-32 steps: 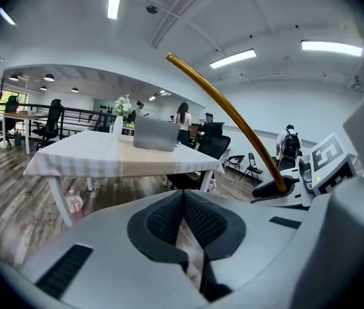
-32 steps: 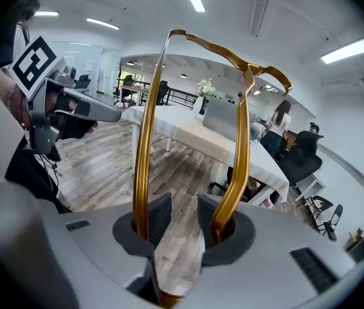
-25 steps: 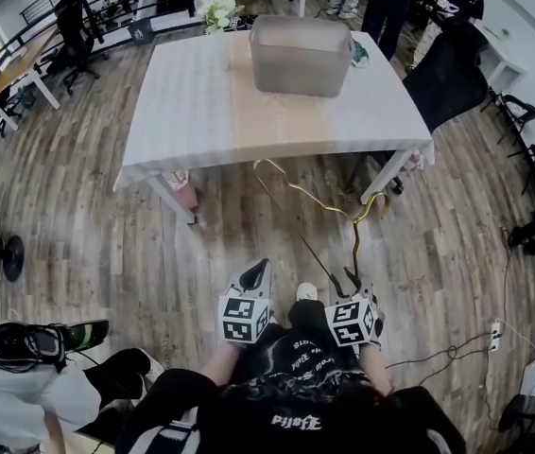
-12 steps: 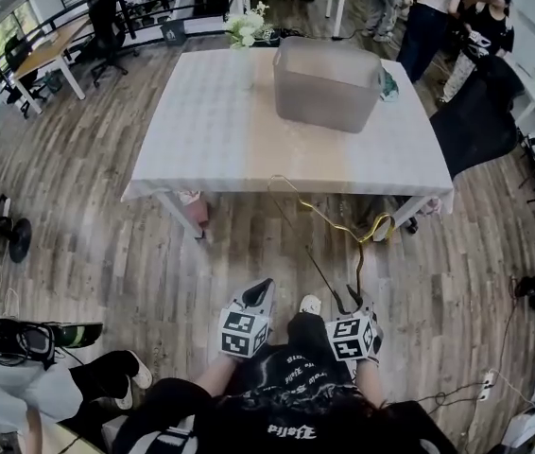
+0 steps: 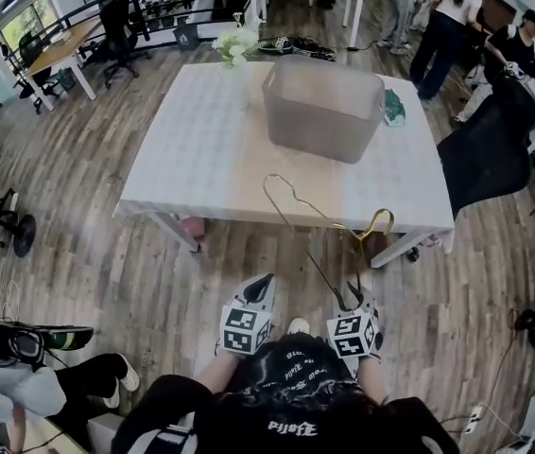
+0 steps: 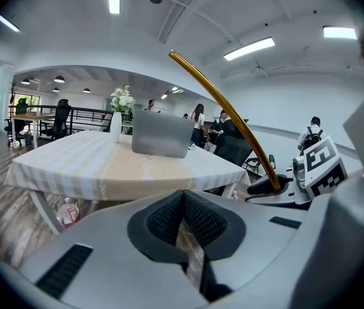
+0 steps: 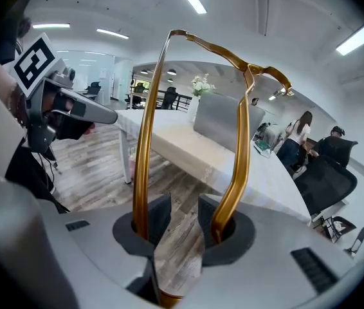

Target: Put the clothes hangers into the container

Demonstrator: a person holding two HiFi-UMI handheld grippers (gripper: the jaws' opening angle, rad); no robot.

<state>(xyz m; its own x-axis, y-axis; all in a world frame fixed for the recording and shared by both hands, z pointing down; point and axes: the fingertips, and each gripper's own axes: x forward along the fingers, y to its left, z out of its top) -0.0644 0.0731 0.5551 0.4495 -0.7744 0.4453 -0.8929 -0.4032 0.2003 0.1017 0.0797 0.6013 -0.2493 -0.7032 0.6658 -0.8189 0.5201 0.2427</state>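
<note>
Since a sec ago the tabletop point(image 5: 211, 149) has come closer in the head view. Its near edge now sits just past the tips of both tools, so the person has walked up to it w/ the load.

The right hand-held gripper point(image 5: 353, 298) carries the gold hanger point(image 7: 238, 140). In the right gripper view its jaws stand part way apart, w/ wood floor point(image 5: 88, 253) showing in the gap. One gold wire goes up past each pad & a bit of gold shows low down at the root of the jaws. I think it is pinched down there, tho the exact spot is hard to see. The hanger sticks up & out in front, & in the head view its far end shows against the near edge of the tabletop. It is prob. held by one end like that so the long part leads the way & nothing drags.

The left hand-held gripper point(image 5: 262, 285) is just beside it, pads pressed together at the tips w/ nothing in them. It seems to be only coming along, free to help if the hanger swings.

Further out, the grey container point(image 5: 322, 107) sits on the far half of the tabletop, open top up, well apart from the hanger. Can't see inside it. White flowers point(image 5: 234, 43) stand near its left side. The hanger is not in yet. It has to go across the tabletop & over the container's wall.
</note>
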